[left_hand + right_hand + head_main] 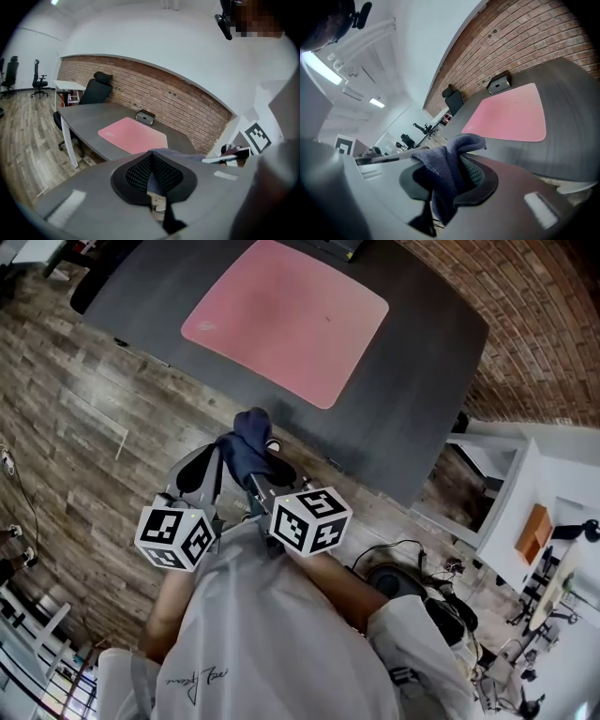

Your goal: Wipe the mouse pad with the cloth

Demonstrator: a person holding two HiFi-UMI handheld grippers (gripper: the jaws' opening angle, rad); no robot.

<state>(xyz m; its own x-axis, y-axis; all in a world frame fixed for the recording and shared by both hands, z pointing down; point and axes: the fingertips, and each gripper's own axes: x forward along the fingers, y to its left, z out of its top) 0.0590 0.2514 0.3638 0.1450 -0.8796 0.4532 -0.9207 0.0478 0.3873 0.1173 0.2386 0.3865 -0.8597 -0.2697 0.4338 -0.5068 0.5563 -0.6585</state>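
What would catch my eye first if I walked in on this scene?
The big pink mouse pad stands out most, lying flat on the dark grey desk at the top of the head view. Next comes the dark blue cloth, bunched up and pinched between the fingers of the right gripper, which is held short of the desk's near edge.

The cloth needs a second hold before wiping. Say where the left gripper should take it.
Probably the loose fold of the dark blue terry cloth poking past the right gripper's jaws, approached from the left. The middle is clamped there; that fold stands free, close to the left gripper, whose jaws are together.
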